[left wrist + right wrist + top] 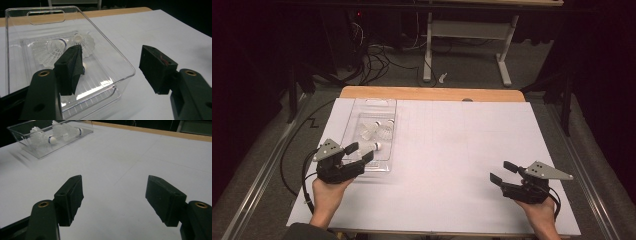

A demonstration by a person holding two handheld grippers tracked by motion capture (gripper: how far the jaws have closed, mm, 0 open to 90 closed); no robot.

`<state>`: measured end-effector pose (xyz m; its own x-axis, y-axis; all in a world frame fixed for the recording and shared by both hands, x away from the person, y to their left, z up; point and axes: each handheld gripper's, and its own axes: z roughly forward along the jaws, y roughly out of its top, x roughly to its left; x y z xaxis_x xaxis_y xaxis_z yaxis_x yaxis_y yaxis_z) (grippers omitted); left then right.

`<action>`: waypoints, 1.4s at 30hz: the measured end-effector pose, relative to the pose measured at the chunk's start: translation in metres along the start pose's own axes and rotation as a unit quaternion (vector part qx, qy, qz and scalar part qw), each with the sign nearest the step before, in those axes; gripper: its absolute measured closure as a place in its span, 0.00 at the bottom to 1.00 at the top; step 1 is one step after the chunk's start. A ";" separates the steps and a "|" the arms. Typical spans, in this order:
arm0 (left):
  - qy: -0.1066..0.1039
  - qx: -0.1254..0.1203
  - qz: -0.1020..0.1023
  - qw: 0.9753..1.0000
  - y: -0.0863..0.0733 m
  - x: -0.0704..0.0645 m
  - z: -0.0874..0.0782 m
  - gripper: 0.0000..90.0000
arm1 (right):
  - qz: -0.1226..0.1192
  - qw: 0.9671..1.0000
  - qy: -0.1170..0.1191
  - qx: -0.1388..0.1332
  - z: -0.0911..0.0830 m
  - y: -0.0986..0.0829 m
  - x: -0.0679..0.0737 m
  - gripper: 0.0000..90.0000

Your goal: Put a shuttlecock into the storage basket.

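Hovering at the near end of the clear plastic box, the left gripper has its jaws spread wide, one inside the box, one outside over the white sheet. Shuttlecocks lie in the box just beyond. The right gripper, jaws also apart and empty, sits well apart at the sheet's near right.
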<state>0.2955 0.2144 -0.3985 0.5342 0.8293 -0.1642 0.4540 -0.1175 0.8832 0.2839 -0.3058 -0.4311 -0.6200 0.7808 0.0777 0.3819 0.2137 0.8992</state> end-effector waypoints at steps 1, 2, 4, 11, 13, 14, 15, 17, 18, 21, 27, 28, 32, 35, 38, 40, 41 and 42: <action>0.000 0.000 0.000 1.000 0.000 0.000 0.000 0.40 | 0.000 1.000 0.000 0.000 0.000 0.000 0.000 0.34; 0.000 0.000 0.000 1.000 -0.001 0.000 0.000 0.40 | 0.000 1.000 0.000 0.000 0.000 0.000 0.000 0.34; 0.000 -0.001 0.001 1.000 -0.001 -0.001 -0.001 0.40 | 0.000 1.000 0.000 -0.001 0.000 0.000 0.000 0.34; 0.001 -0.004 0.000 1.000 -0.005 -0.001 -0.003 0.40 | 0.001 1.000 0.000 -0.001 -0.001 -0.001 0.000 0.34; 0.002 -0.004 0.000 1.000 -0.006 -0.001 -0.004 0.40 | 0.001 1.000 0.000 -0.001 -0.001 -0.001 0.000 0.34; 0.003 -0.005 0.000 1.000 -0.007 -0.001 -0.004 0.40 | 0.001 1.000 0.000 -0.001 -0.001 -0.001 0.000 0.34; 0.004 -0.005 0.001 1.000 -0.007 -0.001 -0.005 0.40 | 0.001 1.000 0.000 -0.002 -0.001 -0.001 0.000 0.34; 0.004 -0.007 -0.001 1.000 -0.008 -0.001 -0.006 0.39 | 0.002 1.000 0.000 -0.002 -0.001 -0.001 0.000 0.34; 0.005 -0.007 -0.001 1.000 -0.008 -0.001 -0.006 0.39 | 0.001 1.000 0.000 -0.002 -0.001 -0.001 0.000 0.34; 0.004 -0.009 -0.001 1.000 -0.010 -0.001 -0.007 0.39 | 0.001 1.000 -0.001 -0.002 -0.001 -0.001 0.000 0.34; 0.004 -0.010 -0.002 1.000 -0.012 -0.002 -0.008 0.39 | 0.001 1.000 0.000 -0.003 -0.001 -0.001 0.000 0.34; 0.004 -0.010 -0.002 1.000 -0.012 -0.002 -0.009 0.39 | 0.001 1.000 0.000 -0.003 -0.001 -0.001 0.000 0.34; 0.003 -0.011 -0.004 1.000 -0.014 -0.002 -0.009 0.39 | 0.001 1.000 0.000 -0.003 -0.001 -0.001 0.000 0.34; 0.003 -0.012 -0.008 1.000 -0.016 -0.002 -0.010 0.39 | 0.002 1.000 0.000 -0.004 -0.001 -0.001 0.000 0.34; 0.002 -0.011 -0.007 1.000 -0.018 -0.003 -0.010 0.39 | 0.004 1.000 0.000 -0.005 -0.002 -0.001 0.000 0.34; 0.002 -0.012 -0.008 1.000 -0.019 -0.003 -0.010 0.39 | 0.006 1.000 0.001 -0.005 -0.002 -0.001 -0.001 0.34; 0.002 -0.012 -0.008 1.000 -0.019 -0.003 -0.010 0.39 | 0.005 1.000 0.001 -0.005 -0.002 -0.001 -0.001 0.34; 0.001 -0.012 -0.007 1.000 -0.019 -0.003 -0.010 0.39 | 0.006 1.000 0.001 -0.005 -0.002 -0.001 -0.001 0.34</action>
<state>0.2781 0.2195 -0.4105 0.5257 0.8323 -0.1759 0.4447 -0.0926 0.8909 0.2820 -0.3080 -0.4313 -0.6174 0.7816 0.0891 0.3814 0.1984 0.9029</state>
